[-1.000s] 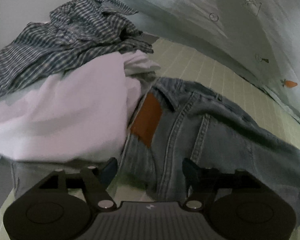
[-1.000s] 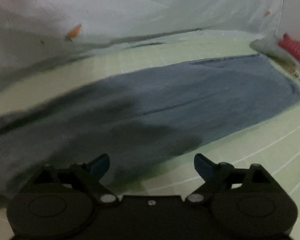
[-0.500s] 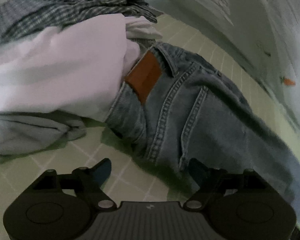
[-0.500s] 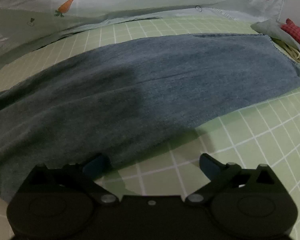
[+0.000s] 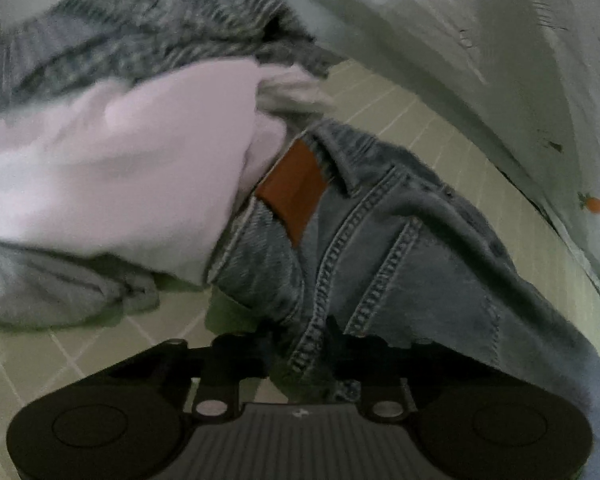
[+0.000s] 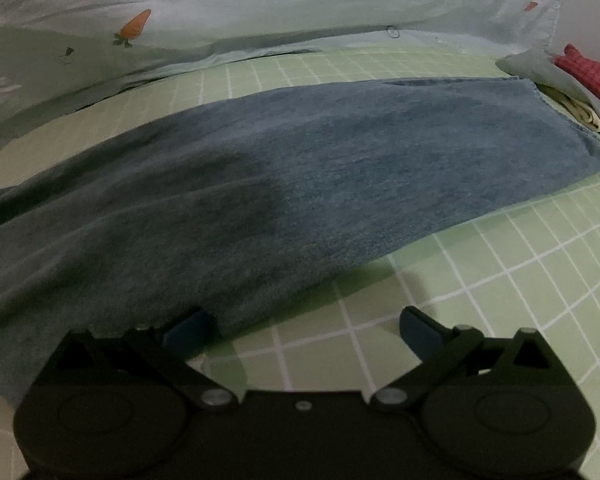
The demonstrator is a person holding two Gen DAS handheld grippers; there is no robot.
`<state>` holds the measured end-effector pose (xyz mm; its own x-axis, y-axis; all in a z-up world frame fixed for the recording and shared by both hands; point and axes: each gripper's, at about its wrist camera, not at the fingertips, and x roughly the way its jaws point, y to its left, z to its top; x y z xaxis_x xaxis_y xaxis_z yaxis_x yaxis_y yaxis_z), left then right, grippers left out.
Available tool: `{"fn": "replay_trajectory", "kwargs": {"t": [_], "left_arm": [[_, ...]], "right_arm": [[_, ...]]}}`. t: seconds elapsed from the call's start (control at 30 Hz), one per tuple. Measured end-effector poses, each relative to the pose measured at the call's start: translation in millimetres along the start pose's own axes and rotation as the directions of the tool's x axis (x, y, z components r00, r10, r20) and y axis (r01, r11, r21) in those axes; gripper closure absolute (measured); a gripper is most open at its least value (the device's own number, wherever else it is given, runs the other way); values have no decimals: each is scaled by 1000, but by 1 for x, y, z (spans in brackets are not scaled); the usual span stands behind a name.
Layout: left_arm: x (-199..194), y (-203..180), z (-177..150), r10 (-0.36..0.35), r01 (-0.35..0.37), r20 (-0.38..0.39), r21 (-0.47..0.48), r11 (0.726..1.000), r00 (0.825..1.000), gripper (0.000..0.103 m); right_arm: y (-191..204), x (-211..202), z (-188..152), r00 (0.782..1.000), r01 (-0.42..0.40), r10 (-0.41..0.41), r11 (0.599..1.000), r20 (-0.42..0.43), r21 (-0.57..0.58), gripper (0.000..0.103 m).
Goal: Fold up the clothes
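Here, left gripper [image 5: 300, 344] pinching jeans [image 5: 400, 248] edge, right gripper [image 6: 300, 324] agape.

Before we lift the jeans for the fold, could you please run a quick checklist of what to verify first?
1. Left gripper shut on the jeans near the waistband: ok.
2. Right gripper on the denim: not ok; it is open, its left finger at the leg's edge, its right finger over bare mat.
3. Leg lying flat: ok in the right wrist view.
4. Waistband free: not ok; the pink garment overlaps it beside the brown patch.
5. Hem end clear of the folded pile: cannot tell; they sit very close.
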<state>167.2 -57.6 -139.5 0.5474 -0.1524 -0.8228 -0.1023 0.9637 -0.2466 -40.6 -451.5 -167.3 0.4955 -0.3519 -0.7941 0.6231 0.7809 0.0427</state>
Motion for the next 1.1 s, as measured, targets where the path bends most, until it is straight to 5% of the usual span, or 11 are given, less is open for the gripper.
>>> {"fn": "replay_trajectory", "kwargs": {"t": [0.2, 0.37, 0.77, 0.93, 1.1], "left_arm": [[-30, -7, 9, 36, -42, 100, 55, 998, 994, 89], [-59, -4, 11, 107, -120, 192, 59, 991, 975, 91], [-125, -119, -26, -38, -103, 419, 308, 946, 907, 91], [-136, -197, -68, -183, -39, 402, 485, 874, 897, 92], [-110, -276, -122, -318, 72, 241, 685, 725, 917, 89]], "right_arm": [[-10, -2, 2, 999, -41, 42, 999, -18, 15, 0], [-43, -16, -3, 992, -118, 121, 984, -20, 136, 0], [-149, -30, -12, 995, -58, 74, 969, -59, 241, 0], [-183, -23, 4, 997, -34, 48, 975, -61, 218, 0], [-209, -1, 19, 996, -32, 49, 978, -78, 206, 0]]}}
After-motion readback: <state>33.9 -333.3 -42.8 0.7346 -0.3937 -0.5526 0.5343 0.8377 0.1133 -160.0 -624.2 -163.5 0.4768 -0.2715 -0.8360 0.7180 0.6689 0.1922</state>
